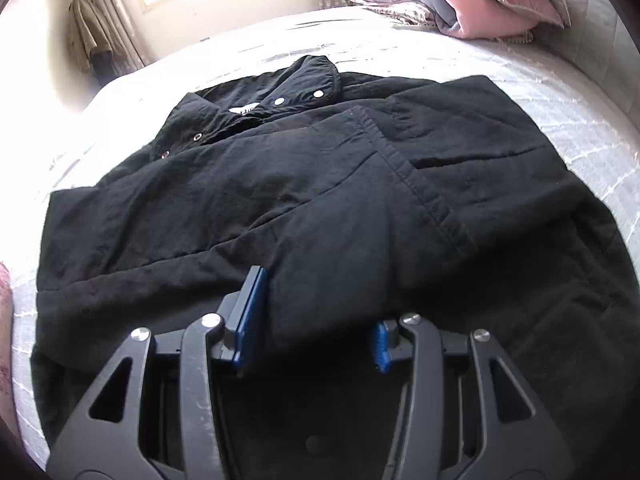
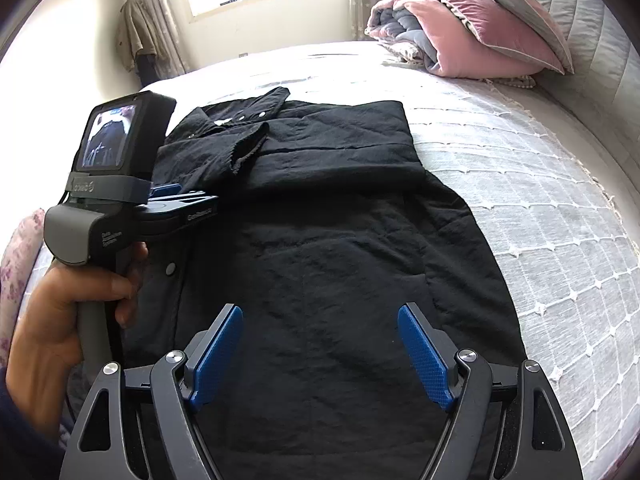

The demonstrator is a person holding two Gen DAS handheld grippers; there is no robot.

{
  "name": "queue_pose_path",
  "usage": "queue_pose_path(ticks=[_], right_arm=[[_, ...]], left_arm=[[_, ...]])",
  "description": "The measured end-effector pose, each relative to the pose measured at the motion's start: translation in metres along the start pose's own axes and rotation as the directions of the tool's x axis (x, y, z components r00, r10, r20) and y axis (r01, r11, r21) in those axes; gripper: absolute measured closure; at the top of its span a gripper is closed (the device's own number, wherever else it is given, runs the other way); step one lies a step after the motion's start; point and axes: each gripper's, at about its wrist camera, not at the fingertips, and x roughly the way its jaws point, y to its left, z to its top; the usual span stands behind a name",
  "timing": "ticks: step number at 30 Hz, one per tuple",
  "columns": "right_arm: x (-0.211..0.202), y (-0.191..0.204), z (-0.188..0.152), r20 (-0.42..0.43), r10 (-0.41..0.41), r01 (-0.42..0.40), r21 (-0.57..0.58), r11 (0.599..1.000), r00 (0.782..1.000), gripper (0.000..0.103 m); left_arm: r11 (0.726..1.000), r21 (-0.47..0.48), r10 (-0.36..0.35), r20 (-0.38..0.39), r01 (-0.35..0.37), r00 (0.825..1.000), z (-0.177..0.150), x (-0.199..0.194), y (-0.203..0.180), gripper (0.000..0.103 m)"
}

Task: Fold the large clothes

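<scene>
Black jacket (image 2: 320, 240) laid lengthwise on the white quilted bed (image 2: 520, 200), collar (image 1: 316, 76) at the far end toward the window, hem nearest the cameras.

Left gripper (image 1: 316, 320) sits low on the hem with a fold of fabric bulging between its parted blue pads (image 1: 252, 312); whether it's pinching, I can't tell. Right gripper (image 2: 320, 344) hovers wide open, holding nothing. Sleeves are folded across the chest. The neck label's writing is too small; the left handle's lettering is blurred. Pink bedding (image 2: 460, 36) is piled beyond.
</scene>
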Motion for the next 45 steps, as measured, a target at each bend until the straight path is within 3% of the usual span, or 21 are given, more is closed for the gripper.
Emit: queue_pose_path(ticks=[10, 20, 25, 28, 30, 34, 37, 39, 40, 42, 45], right_arm=[[0.003, -0.004, 0.000, -0.011, 0.000, 0.000, 0.004, 1.000, 1.000, 0.022], [0.004, -0.006, 0.001, -0.009, -0.008, 0.008, -0.001, 1.000, 1.000, 0.022], [0.003, -0.005, -0.001, 0.001, -0.027, 0.027, -0.018, 0.999, 1.000, 0.022], [0.007, -0.005, -0.002, -0.008, -0.028, 0.028, -0.017, 0.999, 1.000, 0.022], [0.009, -0.005, -0.002, -0.014, -0.030, 0.029, -0.019, 0.999, 0.999, 0.022], [0.008, -0.003, -0.002, -0.006, -0.013, 0.013, -0.024, 1.000, 1.000, 0.022], [0.011, -0.003, -0.002, -0.017, 0.005, -0.005, -0.018, 1.000, 1.000, 0.022], [0.012, -0.006, -0.002, -0.019, 0.008, -0.008, -0.004, 1.000, 1.000, 0.022], [0.013, -0.009, -0.002, -0.017, 0.003, -0.003, 0.009, 1.000, 1.000, 0.022], [0.015, -0.016, -0.003, -0.021, -0.015, 0.016, 0.026, 1.000, 1.000, 0.022], [0.015, -0.028, -0.006, -0.038, -0.014, 0.017, 0.076, 0.997, 0.999, 0.022]], left_arm=[[0.999, 0.005, 0.052, -0.033, -0.052, 0.998, 0.002, 0.007, -0.017, 0.052], [1.000, -0.030, -0.001, -0.046, -0.001, 0.999, -0.002, -0.012, -0.013, 0.050], [0.998, -0.049, -0.029, -0.035, 0.028, 0.999, -0.019, -0.041, 0.003, 0.050], [0.995, -0.094, -0.033, -0.015, 0.031, 0.999, -0.046, -0.064, 0.034, 0.046], [0.983, -0.176, -0.047, -0.009, 0.045, 0.999, -0.077, -0.080, 0.070, 0.041], [0.937, -0.350, -0.008, -0.061, -0.014, 0.998, -0.144, -0.093, 0.147, 0.041], [0.863, -0.502, -0.001, -0.106, -0.052, 0.994, -0.196, -0.099, 0.205, 0.041], [0.792, -0.608, -0.015, -0.124, -0.064, 0.992, -0.228, -0.104, 0.240, 0.041], [0.773, -0.631, -0.021, -0.118, -0.059, 0.993, -0.236, -0.106, 0.249, 0.041], [0.755, -0.654, -0.018, -0.109, -0.058, 0.994, -0.254, -0.112, 0.263, 0.041], [0.753, -0.653, 0.013, -0.119, -0.088, 0.993, -0.268, -0.118, 0.267, 0.041]])
